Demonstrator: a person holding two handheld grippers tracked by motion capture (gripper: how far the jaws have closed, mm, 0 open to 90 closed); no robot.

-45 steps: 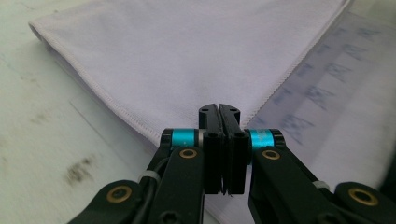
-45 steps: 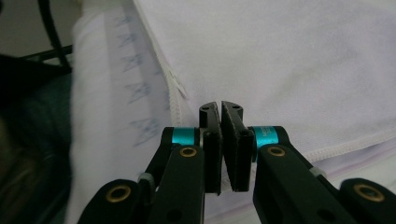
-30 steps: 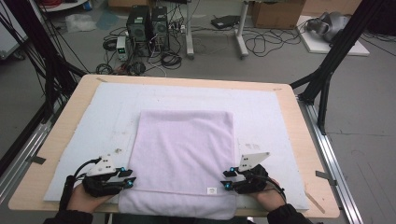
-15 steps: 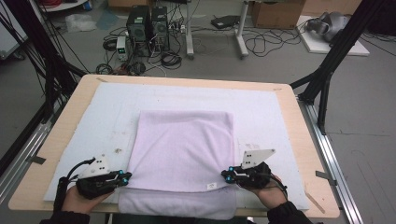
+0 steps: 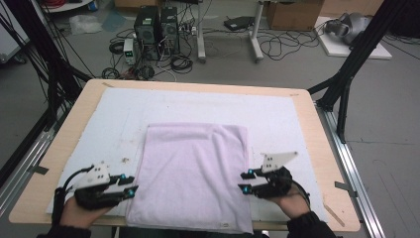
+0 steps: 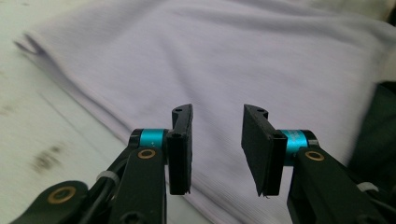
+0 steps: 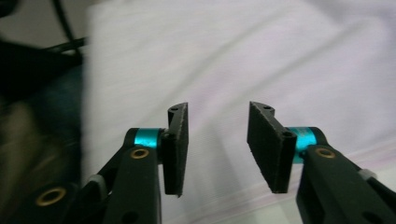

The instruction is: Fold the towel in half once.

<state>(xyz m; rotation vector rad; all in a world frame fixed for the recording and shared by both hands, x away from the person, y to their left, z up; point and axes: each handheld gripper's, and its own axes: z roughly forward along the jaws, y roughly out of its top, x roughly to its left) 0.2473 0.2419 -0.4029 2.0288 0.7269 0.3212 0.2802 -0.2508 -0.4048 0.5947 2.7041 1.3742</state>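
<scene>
A folded pale lilac towel (image 5: pixel 193 173) lies flat on the white mat (image 5: pixel 297 124), its near edge hanging a little over the table's front. My left gripper (image 5: pixel 130 189) rests at the towel's left edge near the front, jaws open and pointing at the cloth. My right gripper (image 5: pixel 243 182) sits at the towel's right edge, also open. In the left gripper view the towel (image 6: pixel 233 60) spreads beyond the open gripper (image 6: pixel 217 149), nothing between the jaws. The right gripper view shows the open gripper (image 7: pixel 217 144) over the towel (image 7: pixel 261 56), with nothing held.
The wooden table (image 5: pixel 69 144) carries the white mat under the towel. Black frame legs (image 5: pixel 346 74) stand at the right and left. Computer towers (image 5: pixel 153 25) and cables lie on the floor beyond the far edge.
Both grippers have drawn outward from the towel's front corners to its side edges, and the left one has slid further left. The towel lies as before.
</scene>
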